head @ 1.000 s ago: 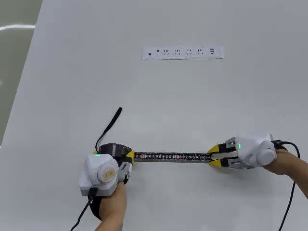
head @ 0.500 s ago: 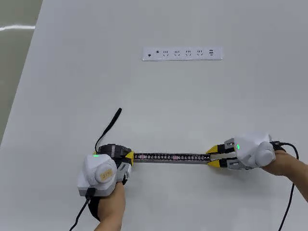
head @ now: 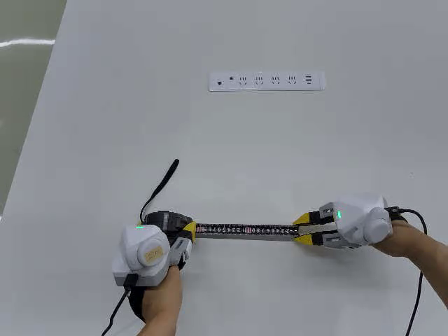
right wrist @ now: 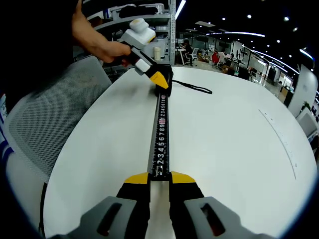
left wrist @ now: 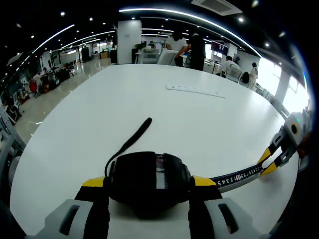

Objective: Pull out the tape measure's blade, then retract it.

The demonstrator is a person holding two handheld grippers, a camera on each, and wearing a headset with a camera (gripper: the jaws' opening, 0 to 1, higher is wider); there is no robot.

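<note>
A black tape measure case [left wrist: 148,178] [head: 166,220] lies on the white table, clamped between the yellow-tipped jaws of my left gripper [left wrist: 148,182] [head: 183,236]. Its wrist strap [head: 159,185] [left wrist: 130,141] trails away across the table. The numbered blade [head: 245,229] [right wrist: 161,141] [left wrist: 238,178] runs out flat to the right. My right gripper [right wrist: 159,178] [head: 303,229] is shut on the blade's end, jaws pinched together around it. In the right gripper view the case [right wrist: 163,79] sits at the far end of the blade.
A white power strip [head: 267,80] [left wrist: 195,90] [right wrist: 279,138] lies farther back on the table. A mesh office chair [right wrist: 55,114] stands beside the table's near edge. The table's left edge [head: 35,105] drops to a grey floor.
My right gripper has moved left toward the case with the blade's end, so the exposed blade is a little shorter. The left gripper and case have stayed put.
</note>
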